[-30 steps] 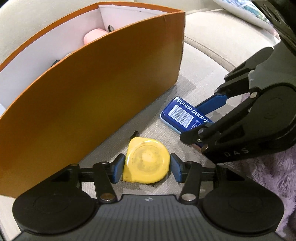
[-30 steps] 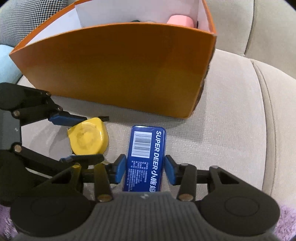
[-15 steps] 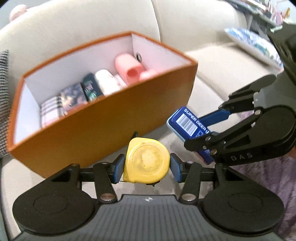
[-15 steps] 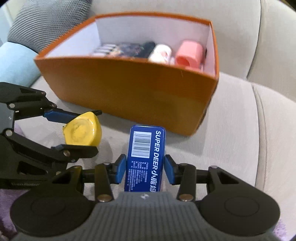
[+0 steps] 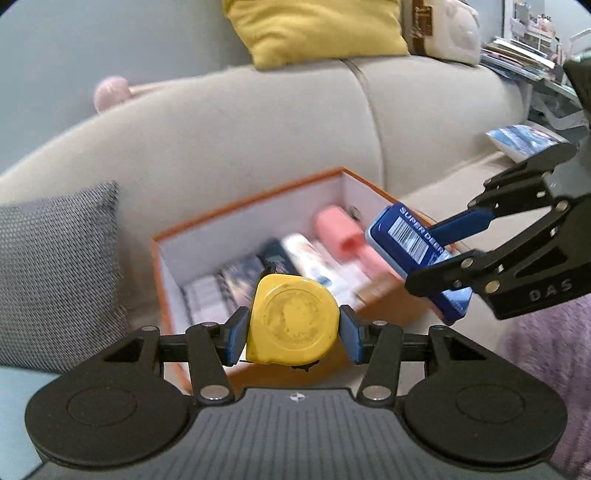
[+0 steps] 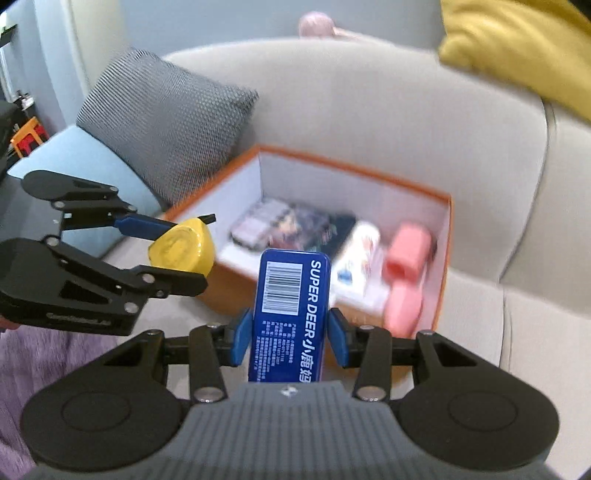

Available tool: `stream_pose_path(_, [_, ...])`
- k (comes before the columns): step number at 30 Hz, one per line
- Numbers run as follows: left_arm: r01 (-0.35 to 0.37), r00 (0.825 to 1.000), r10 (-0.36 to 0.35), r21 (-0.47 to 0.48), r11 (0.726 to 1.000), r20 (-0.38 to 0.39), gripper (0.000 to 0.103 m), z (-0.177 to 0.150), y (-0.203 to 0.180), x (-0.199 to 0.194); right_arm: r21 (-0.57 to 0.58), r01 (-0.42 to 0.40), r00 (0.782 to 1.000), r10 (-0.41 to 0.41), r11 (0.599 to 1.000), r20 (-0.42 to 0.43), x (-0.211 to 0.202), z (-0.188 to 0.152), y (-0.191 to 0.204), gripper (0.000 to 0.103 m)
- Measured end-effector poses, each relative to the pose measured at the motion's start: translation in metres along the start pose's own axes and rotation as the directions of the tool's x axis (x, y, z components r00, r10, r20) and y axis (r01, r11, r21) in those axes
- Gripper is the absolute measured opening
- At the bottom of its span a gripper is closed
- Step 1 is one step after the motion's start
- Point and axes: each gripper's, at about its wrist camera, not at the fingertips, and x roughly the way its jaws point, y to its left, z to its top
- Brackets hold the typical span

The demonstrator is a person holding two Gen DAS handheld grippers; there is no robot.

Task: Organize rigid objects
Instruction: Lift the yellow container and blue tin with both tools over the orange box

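My left gripper (image 5: pixel 293 330) is shut on a yellow tape measure (image 5: pixel 291 321) and holds it in the air above the near wall of an open orange box (image 5: pixel 258 201). My right gripper (image 6: pixel 290 338) is shut on a blue "SUPER DEER" tin (image 6: pixel 291 314), also lifted, near the box's front right. In the right wrist view the tape measure (image 6: pixel 183 247) hangs over the box's (image 6: pixel 354 170) left front corner. In the left wrist view the tin (image 5: pixel 417 254) is over the box's right end. The box holds a pink cylinder (image 6: pixel 406 251) and several packets.
The box sits on a beige sofa seat (image 6: pixel 476 314). A grey patterned cushion (image 6: pixel 162 122) and a light blue cushion (image 6: pixel 74 162) lie left of it. A yellow cushion (image 5: pixel 317 29) rests on the sofa back. A purple fluffy blanket (image 5: pixel 546 354) lies at the near right.
Both grippers have risen from the sofa seat with their objects, from in front of the box wall up to above its rim. The box's inside now shows.
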Motion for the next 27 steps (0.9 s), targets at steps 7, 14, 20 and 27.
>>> stream_pose_path(7, [-0.007,1.000,0.007,0.039,0.999,0.006,0.059,0.020,0.026,0.023,-0.021,-0.022,0.999,0.023,1.000,0.046,0.018,0.063,0.000,0.046])
stream_pose_path(14, [-0.015,1.000,0.017,0.094,0.995,-0.022,0.059,0.019,0.039,0.051,0.026,-0.032,0.999,0.032,0.999,-0.029,0.073,0.090,-0.008,0.046])
stream_pose_path(20, [-0.019,0.999,0.024,0.119,0.993,-0.044,0.059,0.010,0.048,0.070,0.048,-0.056,0.991,0.061,0.997,-0.122,0.117,0.087,-0.002,0.046])
stream_pose_path(27, [-0.002,0.998,0.010,0.140,0.990,-0.062,0.059,-0.001,0.056,0.078,-0.021,-0.108,0.979,0.103,0.994,-0.178,0.149,0.088,-0.003,0.046])
